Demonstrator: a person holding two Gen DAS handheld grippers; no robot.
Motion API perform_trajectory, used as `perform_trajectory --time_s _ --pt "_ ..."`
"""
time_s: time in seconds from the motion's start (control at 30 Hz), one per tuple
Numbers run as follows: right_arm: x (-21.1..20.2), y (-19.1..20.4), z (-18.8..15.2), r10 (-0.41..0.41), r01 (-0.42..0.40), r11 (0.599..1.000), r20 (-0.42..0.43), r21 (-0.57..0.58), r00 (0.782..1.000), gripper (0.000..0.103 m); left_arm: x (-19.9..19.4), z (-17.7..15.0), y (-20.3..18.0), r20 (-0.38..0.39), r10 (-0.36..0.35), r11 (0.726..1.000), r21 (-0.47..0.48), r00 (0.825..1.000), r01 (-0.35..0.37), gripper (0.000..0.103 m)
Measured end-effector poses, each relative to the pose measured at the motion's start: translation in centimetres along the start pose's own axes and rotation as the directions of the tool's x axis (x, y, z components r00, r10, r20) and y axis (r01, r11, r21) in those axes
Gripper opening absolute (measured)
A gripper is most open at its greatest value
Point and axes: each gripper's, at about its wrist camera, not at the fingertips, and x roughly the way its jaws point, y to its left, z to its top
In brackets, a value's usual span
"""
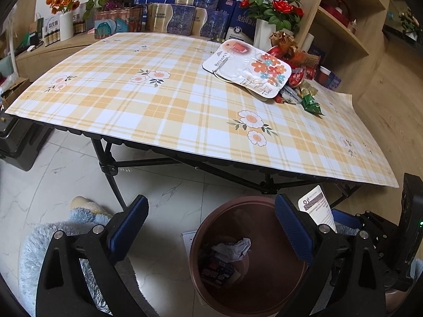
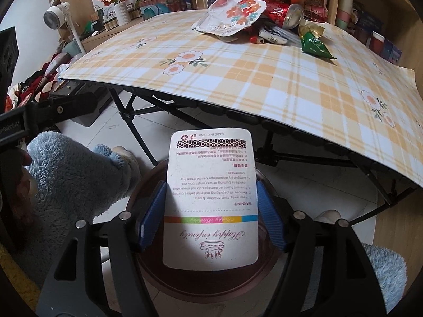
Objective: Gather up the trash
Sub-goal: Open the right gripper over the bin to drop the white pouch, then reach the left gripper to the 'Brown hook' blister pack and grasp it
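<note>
Card: a white candle-packaging card (image 2: 211, 200) stands between the pads of the right tool (image 2: 211, 216), directly above the bin; its top edge also shows in the left wrist view.
Right tool: jaws parted about as wide as the card, blue pads (image 2: 269, 222) at its edges; whether they still pinch it I cannot tell, so the card looks about to drop.
Bin: a brown round bin (image 1: 264, 285) on the floor, just in front of the bench's near edge; crumpled paper (image 1: 232, 248) and a dark printed wrapper already lie inside it.
Left tool: the left tool (image 1: 211, 229) hangs spread wide over the bin, nothing between its pads.
Left to collect: a heap (image 1: 267, 74) on the bench (image 1: 158, 100), at the corner far from the bin: flowered blister pack, red can, green wrapper (image 2: 314, 45), assorted packets.
Progress: some pieces binned, one at the bin, most of the heap untouched.
</note>
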Motion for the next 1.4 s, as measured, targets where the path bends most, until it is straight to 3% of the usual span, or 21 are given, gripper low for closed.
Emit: perform_trajectory --time_s 0.1,0.23,0.6,0.77,1.0,1.2,1.4 --pt "-0.3 0.1 0.0 -0.003 0.003 1.0 0.013 -0.003 1.0 0.091 0.0 -0.1 0.0 -0.002 0.002 1.0 -0.003 1.0 -0.002 0.094" --pt "-0.4 0.1 0.1 -0.014 0.015 1.0 0.015 -0.008 1.0 0.097 0.0 0.0 0.2 -0.004 0.009 1.0 -0.015 1.0 -0.009 0.094" --pt "-1.3 -1.5 1.2 -0.07 0.069 0.996 0.025 0.057 0.997 0.097 0.0 1.2 -0.2 -0.006 0.049 0.999 0.019 0.999 -0.049 0.097" --pt "-3.0 -3.2 3.1 -0.155 0.148 0.984 0.064 0.096 0.986 0.097 -0.4 3.7 -0.8 0.063 0.063 0.996 0.065 0.996 -0.068 0.097" --pt "-5.4 -6.8 5.6 -0.156 0.133 0.975 0.126 0.179 0.98 0.097 -1.0 7.5 -1.7 0.125 0.051 0.993 0.098 0.991 -0.063 0.097" --pt "-6.7 -9.2 7.5 -0.196 0.157 0.962 0.164 0.222 0.967 0.097 -0.6 10.3 -2.3 0.097 0.042 0.992 0.116 0.994 -0.053 0.097" --pt "-7.2 -11.4 9.2 -0.183 0.137 0.96 0.175 0.245 0.967 0.097 0.2 12.5 -2.6 0.065 0.013 0.995 0.101 0.998 -0.02 0.097"
